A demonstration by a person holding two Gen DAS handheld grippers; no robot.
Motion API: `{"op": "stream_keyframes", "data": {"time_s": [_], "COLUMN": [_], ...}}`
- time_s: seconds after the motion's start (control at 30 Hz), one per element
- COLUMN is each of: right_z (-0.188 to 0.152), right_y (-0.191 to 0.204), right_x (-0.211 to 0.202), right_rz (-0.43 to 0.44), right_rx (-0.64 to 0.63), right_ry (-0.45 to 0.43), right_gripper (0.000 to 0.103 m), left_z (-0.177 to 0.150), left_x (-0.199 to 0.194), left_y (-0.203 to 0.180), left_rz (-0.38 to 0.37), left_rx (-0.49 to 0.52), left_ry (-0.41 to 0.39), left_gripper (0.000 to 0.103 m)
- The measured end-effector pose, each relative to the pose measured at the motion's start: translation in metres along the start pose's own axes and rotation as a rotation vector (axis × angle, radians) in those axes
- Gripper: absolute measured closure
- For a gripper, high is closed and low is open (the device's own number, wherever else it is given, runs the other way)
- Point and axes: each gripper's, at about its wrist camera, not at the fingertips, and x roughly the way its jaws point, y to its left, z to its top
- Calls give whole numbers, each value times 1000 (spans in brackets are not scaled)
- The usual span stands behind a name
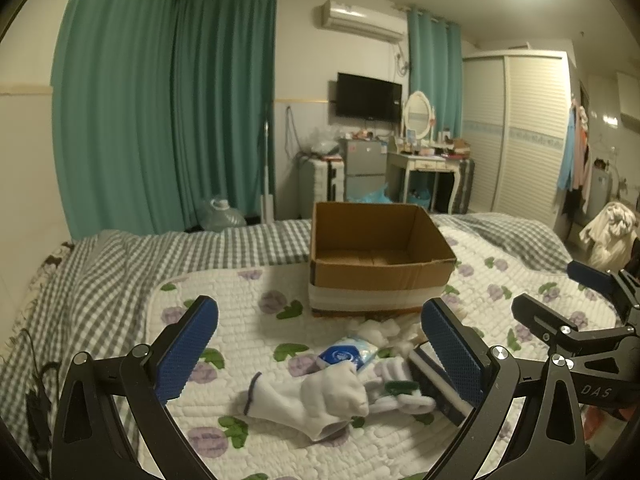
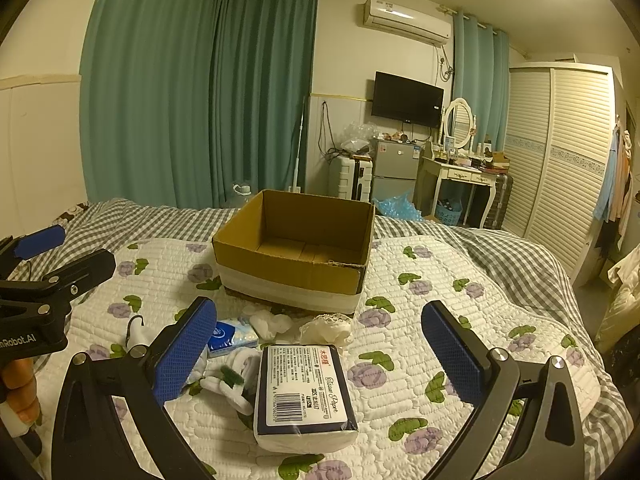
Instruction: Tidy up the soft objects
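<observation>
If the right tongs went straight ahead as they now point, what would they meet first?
Most likely the tissue paper pack, lying on the quilt between the open right tongs. The cardboard box stands beyond it. Depth is uncertain through the fisheye.

A cardboard box (image 2: 294,248) stands on the quilt (image 2: 420,320); before it lie a small tissue packet (image 2: 232,334), a sock (image 1: 312,400) to the left, and a large tissue pack (image 2: 304,392) to the right; the television (image 2: 408,100) hangs behind.
</observation>
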Motion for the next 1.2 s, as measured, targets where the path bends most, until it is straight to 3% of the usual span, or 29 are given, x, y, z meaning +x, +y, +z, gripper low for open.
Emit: {"op": "stream_keyframes", "data": {"time_s": [0.67, 0.87, 1.2], "right_z": [3, -19, -77], "right_y": [-6, -5, -3], "right_x": [0, 33, 92], "right_rz": [9, 47, 60], "right_rx": [6, -10, -39], "right_ry": [13, 138, 350], "right_gripper": [0, 0, 0], "left_z": [6, -10, -63], "left_x": [-9, 14, 56], "left_y": [1, 14, 2], "left_rz": [5, 21, 29], "left_rx": [23, -22, 21], "left_ry": [-1, 101, 323], "left_gripper": [0, 0, 0]}}
